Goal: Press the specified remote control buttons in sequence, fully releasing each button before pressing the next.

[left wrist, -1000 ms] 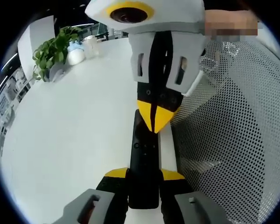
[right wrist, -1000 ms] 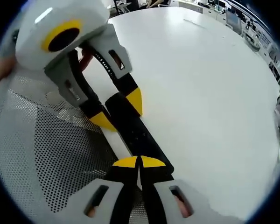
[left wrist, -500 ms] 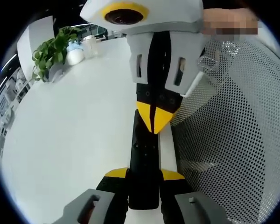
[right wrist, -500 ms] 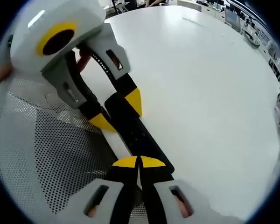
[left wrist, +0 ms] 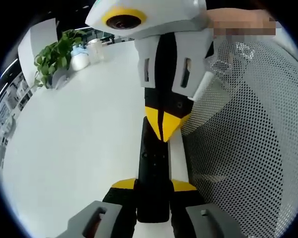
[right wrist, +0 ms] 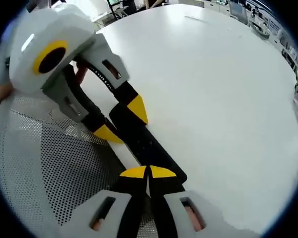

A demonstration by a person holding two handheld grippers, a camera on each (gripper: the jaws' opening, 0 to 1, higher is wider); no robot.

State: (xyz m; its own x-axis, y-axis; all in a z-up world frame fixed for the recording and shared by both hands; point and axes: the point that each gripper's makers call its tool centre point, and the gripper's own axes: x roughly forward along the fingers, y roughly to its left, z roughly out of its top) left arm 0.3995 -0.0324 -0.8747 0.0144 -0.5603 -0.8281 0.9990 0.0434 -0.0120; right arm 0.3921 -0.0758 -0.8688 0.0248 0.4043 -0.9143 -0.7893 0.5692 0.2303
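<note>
A wide white table point(left wrist: 74, 148) is being lit evenly from above. At its far edge a leafy green plant point(left wrist: 54, 54) and pale containers point(left wrist: 87, 52) are being kept. A perforated white mesh surface point(left wrist: 248, 148) is lying alongside. Desks and office clutter point(right wrist: 258, 15) are being glimpsed beyond the table.

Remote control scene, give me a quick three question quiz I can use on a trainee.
1. True or false: the right gripper has its yellow tips closed together over the remote control.
2. Which gripper clamps the remote by its sides? A left, B right.
3. What stands at the table's far edge in the left gripper view?

Key: 1 true. 2 A, the left gripper. 3 a potted plant.
</note>
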